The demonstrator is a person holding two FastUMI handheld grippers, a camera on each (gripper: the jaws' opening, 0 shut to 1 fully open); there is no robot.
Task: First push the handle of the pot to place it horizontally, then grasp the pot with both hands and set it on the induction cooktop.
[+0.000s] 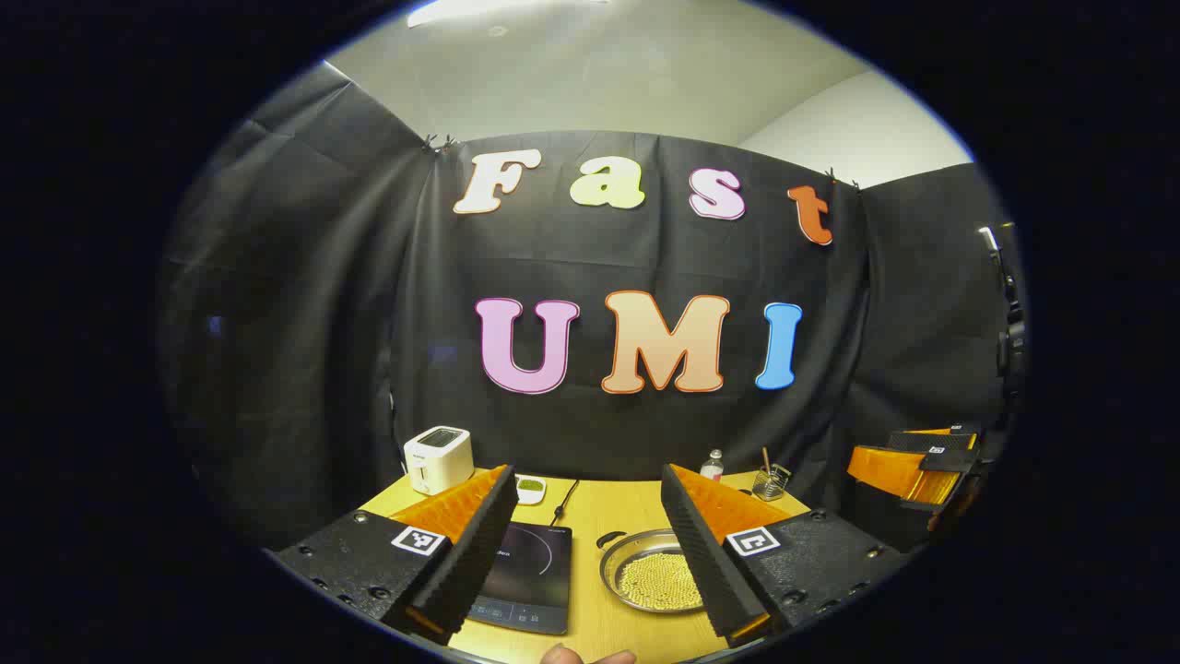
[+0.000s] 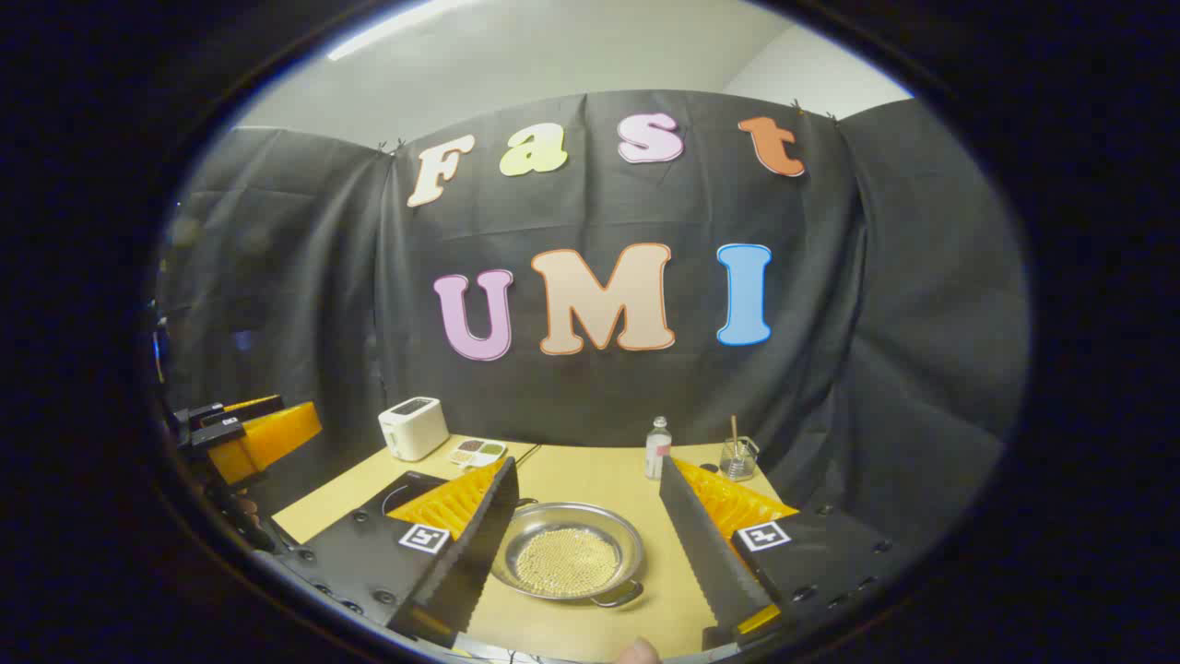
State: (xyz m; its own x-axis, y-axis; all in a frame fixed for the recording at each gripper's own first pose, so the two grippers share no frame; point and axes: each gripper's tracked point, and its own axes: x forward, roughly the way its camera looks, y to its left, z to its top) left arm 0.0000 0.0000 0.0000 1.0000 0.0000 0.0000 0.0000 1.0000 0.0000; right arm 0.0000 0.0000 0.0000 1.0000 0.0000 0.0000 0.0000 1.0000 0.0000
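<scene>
A shallow steel pot (image 1: 645,579) holding small yellow beads sits on the wooden table (image 1: 608,512), just right of the black induction cooktop (image 1: 527,574). One dark side handle (image 1: 609,538) points toward the far left. My left gripper (image 1: 586,470) hangs open above the table, with cooktop and pot showing between its fingers. In the right gripper view the pot (image 2: 567,556) lies between the open fingers of my right gripper (image 2: 587,461), its near handle (image 2: 619,596) angled toward the right. A corner of the cooktop (image 2: 403,489) shows behind the left finger.
A white toaster (image 1: 438,458) stands at the table's back left, with a small divided dish (image 2: 477,451) beside it. A small bottle (image 2: 657,447) and a glass (image 2: 737,456) with a stick stand at the back right. A black cable (image 1: 563,503) runs behind the cooktop.
</scene>
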